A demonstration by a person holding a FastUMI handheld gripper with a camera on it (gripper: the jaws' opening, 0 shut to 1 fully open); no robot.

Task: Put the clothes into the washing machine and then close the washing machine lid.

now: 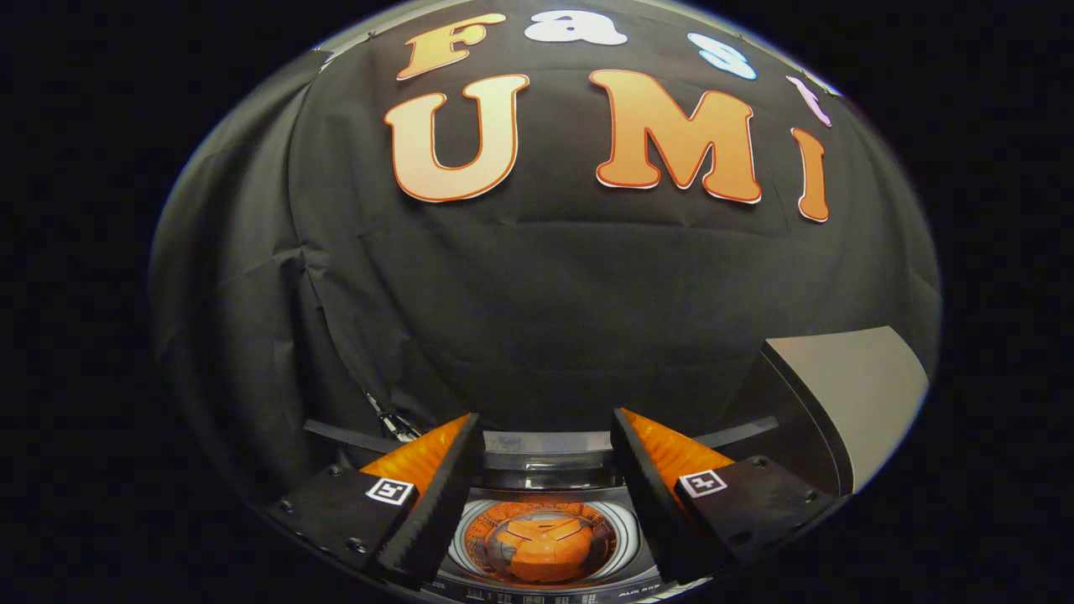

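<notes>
My gripper [545, 419] is open, its two fingers [436, 495] spread wide with nothing between them. Below and between the fingers is the top-loading washing machine [545, 587], seen from above. Its round drum [545, 541] is uncovered, with a silver rim, and an orange ribbed shape lies at the bottom. I cannot tell whether that shape is clothing or part of the drum. The folded lid [545, 453] stands raised at the back of the opening, just beyond the fingertips. The machine's control strip runs along its near edge.
The black cloth wall [537, 294] of the booth hangs close behind the machine. A light grey flat panel [856, 394] with a dark edge rises to the right of the right finger. A thin metal bracket [390, 424] shows behind the left finger.
</notes>
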